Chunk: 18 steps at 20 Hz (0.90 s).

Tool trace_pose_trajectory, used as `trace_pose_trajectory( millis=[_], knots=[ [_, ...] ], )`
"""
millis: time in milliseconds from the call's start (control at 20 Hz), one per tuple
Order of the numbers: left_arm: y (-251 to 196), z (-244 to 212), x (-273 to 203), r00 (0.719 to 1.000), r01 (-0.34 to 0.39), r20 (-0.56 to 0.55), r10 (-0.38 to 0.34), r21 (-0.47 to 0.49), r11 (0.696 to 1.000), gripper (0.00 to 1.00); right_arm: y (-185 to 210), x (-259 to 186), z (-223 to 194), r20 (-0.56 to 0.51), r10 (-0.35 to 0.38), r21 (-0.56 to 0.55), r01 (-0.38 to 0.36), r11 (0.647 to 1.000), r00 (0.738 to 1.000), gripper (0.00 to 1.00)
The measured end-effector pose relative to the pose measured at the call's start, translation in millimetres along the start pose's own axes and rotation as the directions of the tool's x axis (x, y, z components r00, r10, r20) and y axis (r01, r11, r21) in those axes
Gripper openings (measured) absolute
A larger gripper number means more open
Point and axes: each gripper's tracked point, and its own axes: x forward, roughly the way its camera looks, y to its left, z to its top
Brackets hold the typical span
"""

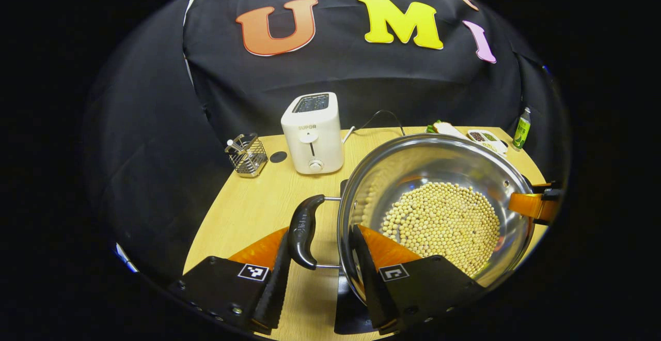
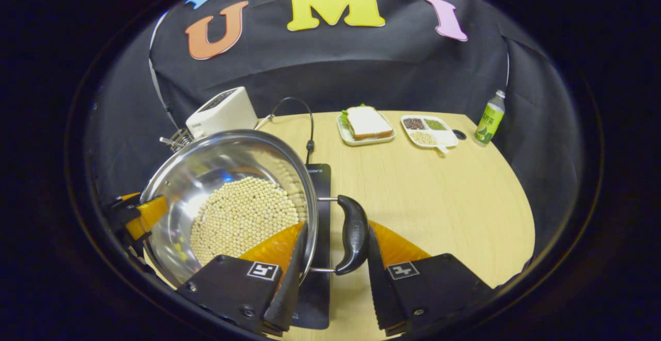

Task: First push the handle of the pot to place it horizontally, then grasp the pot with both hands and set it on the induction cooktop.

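- In the left gripper view, our left gripper (image 1: 321,279) straddles one side of the steel pot (image 1: 408,170): one finger sits outside the black side handle (image 1: 303,230), the other reaches inside the pot wall above the beans (image 1: 444,222). Handle and rim lie between the fingers; we cannot tell whether both press, so its grip stays uncertain.
- In the right gripper view, our right gripper (image 2: 333,274) brackets the opposite handle (image 2: 354,233) the same way, one finger inside the pot (image 2: 217,165) and one just outside the handle. Again we cannot tell if the fingers truly clamp.
- The far gripper (image 1: 534,204) shows at the pot's opposite rim in the left view, and likewise (image 2: 137,214) in the right view.
- The pot is over the dark induction cooktop (image 2: 317,279), whose slab shows under the rim and beside the handle; whether it rests on it or is held just above, we cannot tell.
- Behind the pot stand the white toaster (image 1: 312,134) and wire caddy (image 1: 247,155), near the table's (image 1: 242,212) back left edge.
- To the right lies open tabletop (image 2: 439,201). The sandwich plate (image 2: 365,124), divided dish (image 2: 428,132) and green bottle (image 2: 488,119) keep to the back edge, well apart from the pot.
- The toaster's cord (image 2: 304,119) loops close behind the pot rim.
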Motion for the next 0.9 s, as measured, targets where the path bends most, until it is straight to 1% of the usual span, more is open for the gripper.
trace_pose_trajectory(
  millis=[50,250,400,450,500,650,750,800,850,900],
  knots=[
    [-1,0,1,1.000,0.001,-0.001,-0.001,0.000,1.000,0.62,0,3,-1,-0.003,0.000,0.001,0.000,1.000,1.000,0.60],
    [0,-4,10,1.000,0.002,-0.005,-0.002,0.002,1.000,0.62,0,10,-7,-0.018,-0.005,0.009,0.006,1.000,1.000,0.60],
    [1,-16,20,0.999,0.007,-0.031,-0.007,-0.001,1.000,0.63,0,17,-15,-0.032,-0.015,0.004,0.015,1.000,0.999,0.60],
    [1,-21,22,0.999,0.005,-0.041,-0.006,-0.008,1.000,0.62,2,15,-14,-0.017,-0.019,0.010,0.019,1.000,1.000,0.60],
    [0,-19,21,0.999,0.009,-0.033,-0.009,-0.013,1.000,0.63,2,19,-13,-0.020,-0.028,-0.009,0.028,1.000,0.999,0.60],
    [2,-21,22,0.999,0.006,-0.033,-0.007,-0.018,1.000,0.63,2,17,-13,-0.007,-0.028,-0.008,0.028,1.000,1.000,0.60],
    [1,-21,24,1.000,0.006,-0.025,-0.006,-0.005,1.000,0.63,2,17,-12,-0.001,-0.032,-0.012,0.032,0.999,0.999,0.60],
    [1,-22,24,1.000,0.009,-0.022,-0.010,-0.004,1.000,0.63,1,16,-12,0.002,-0.036,-0.012,0.036,0.999,0.999,0.63],
    [0,-21,24,1.000,0.015,-0.016,-0.015,-0.008,1.000,0.63,1,17,-12,0.008,-0.036,-0.006,0.036,0.999,0.999,0.60],
    [0,-23,25,1.000,0.015,-0.016,-0.015,-0.006,1.000,0.63,1,17,-12,0.016,-0.034,-0.003,0.034,0.999,0.999,0.60]
  ],
)
